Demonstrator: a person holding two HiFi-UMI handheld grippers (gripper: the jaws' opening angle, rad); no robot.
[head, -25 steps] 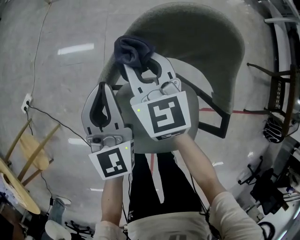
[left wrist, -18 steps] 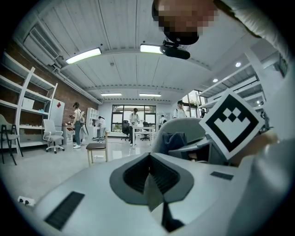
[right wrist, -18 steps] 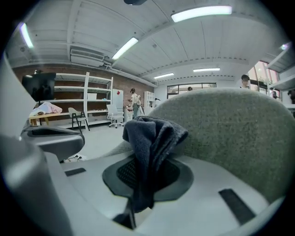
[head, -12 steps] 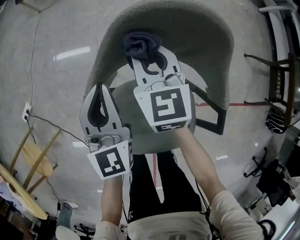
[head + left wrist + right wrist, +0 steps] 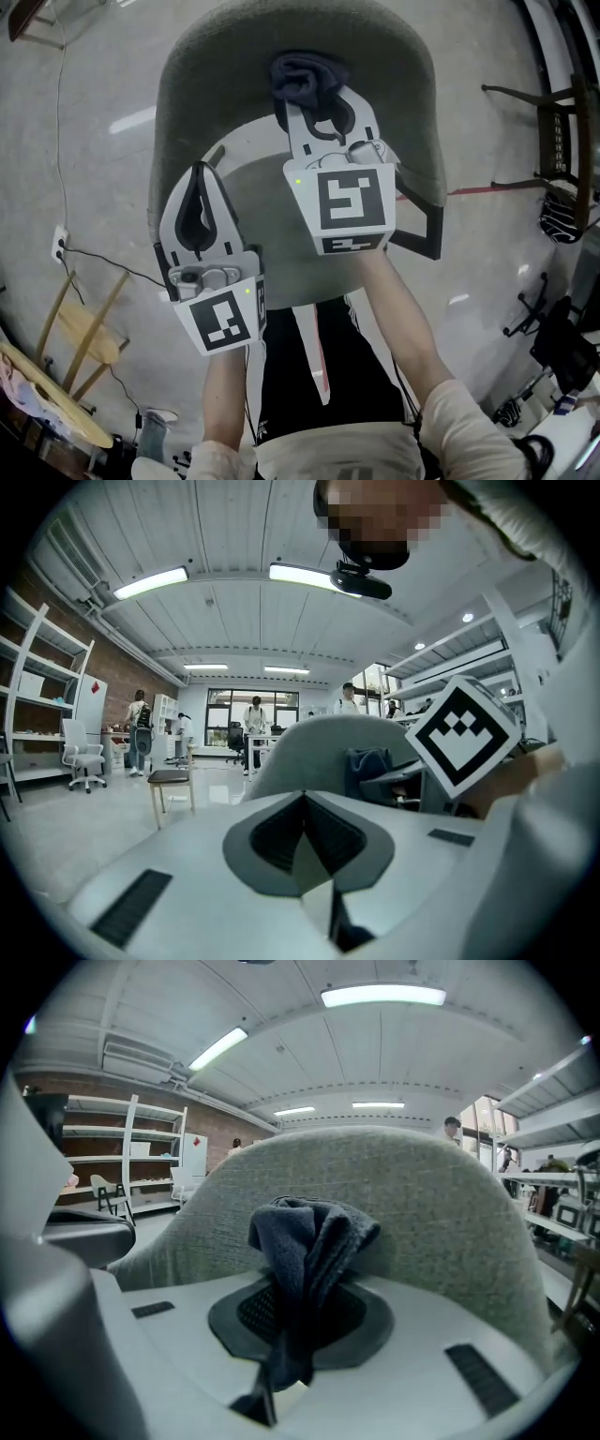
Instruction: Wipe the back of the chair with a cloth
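No legible text, brand, number or sign in any view.

Printed marks found:
- Black-and-white square marker [image 5: 225,322] on cube of left gripper [image 5: 199,171], near front-left edge of chair [image 5: 234,66]. Block pattern only, no letters or digits.
- Like marker [image 5: 353,199] on cube of right gripper [image 5: 311,98], over chair seat. Block pattern only.
- Right gripper's marker also seen in left gripper view [image 5: 462,735], just right of chair back.

Shelves [image 5: 141,1147] left of chair: any labels too small to read.
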